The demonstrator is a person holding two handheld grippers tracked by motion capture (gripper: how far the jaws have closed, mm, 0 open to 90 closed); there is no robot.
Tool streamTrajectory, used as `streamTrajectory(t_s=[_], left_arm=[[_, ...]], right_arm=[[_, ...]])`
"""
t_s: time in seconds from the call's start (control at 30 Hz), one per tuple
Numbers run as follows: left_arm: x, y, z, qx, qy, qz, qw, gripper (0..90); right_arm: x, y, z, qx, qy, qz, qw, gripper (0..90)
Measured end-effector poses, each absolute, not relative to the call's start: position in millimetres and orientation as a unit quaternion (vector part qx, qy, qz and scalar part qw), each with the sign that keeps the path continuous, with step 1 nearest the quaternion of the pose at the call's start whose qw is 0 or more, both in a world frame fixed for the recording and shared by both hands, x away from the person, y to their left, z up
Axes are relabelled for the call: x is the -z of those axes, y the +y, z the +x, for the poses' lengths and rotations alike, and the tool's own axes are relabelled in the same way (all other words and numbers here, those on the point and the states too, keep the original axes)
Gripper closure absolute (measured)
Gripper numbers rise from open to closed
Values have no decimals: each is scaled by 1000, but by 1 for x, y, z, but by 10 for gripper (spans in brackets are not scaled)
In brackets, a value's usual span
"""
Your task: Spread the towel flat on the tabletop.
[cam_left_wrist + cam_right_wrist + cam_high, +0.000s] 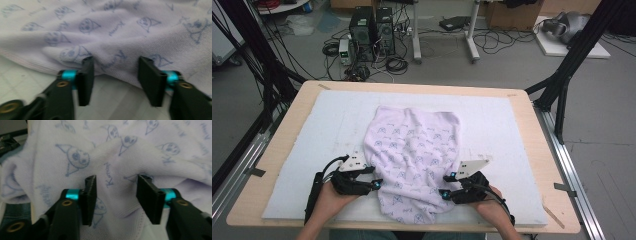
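Lilac knitted cloth printed with blue cartoon faces (414, 155) lies crumpled on my white-padded worktop (512, 130); my left gripper (376, 184) and right gripper (446, 186) flank it, jaws half-open, fabric folds between, ungripped.

cloth (414, 155) on mat (502, 120), table (532, 115) beneath

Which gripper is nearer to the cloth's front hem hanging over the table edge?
Right. The right gripper reaches in at the cloth's lower right edge, close above the hem. The left gripper sits at its left edge, slightly farther up and away.
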State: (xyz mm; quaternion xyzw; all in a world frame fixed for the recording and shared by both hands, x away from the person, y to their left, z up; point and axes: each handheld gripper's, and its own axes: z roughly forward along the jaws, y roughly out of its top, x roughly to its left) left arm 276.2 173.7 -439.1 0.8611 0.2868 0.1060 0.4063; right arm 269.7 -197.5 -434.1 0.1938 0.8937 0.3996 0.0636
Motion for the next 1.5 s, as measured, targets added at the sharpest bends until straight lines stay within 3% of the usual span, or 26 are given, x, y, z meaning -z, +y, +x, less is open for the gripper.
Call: streamTrajectory(t_s=[0.13,0.23,0.5,0.63,0.67,0.7,0.8,1.0,1.07,1.2,1.3,1.5], left_arm=[[442,165,276,-106,266,870,402,800],[438,166,277,-106,269,868,405,863],[407,180,280,-147,287,837,442,874],[403,183,285,-155,301,831,440,873],[405,183,285,-159,305,833,434,869],[408,183,285,-158,309,835,427,810],[416,181,279,-141,302,841,425,497],[427,176,273,-112,286,854,420,424],[430,169,275,-104,280,856,421,475],[435,159,275,-106,261,866,412,817],[432,161,273,-111,263,862,418,861],[411,176,277,-133,289,828,462,872]], right_arm=[[438,-189,269,-394,900,176,59,781],[434,-188,269,-392,903,167,61,893],[403,-198,275,-432,883,171,73,875],[403,-195,271,-432,887,159,43,632],[407,-193,267,-424,891,154,49,568],[411,-191,264,-422,891,159,48,524],[423,-192,258,-415,894,164,48,493],[433,-197,252,-408,896,169,41,526],[437,-193,251,-402,900,166,38,600],[441,-185,251,-397,903,156,49,760],[437,-186,251,-399,903,151,49,816],[410,-193,256,-432,886,155,70,824]])
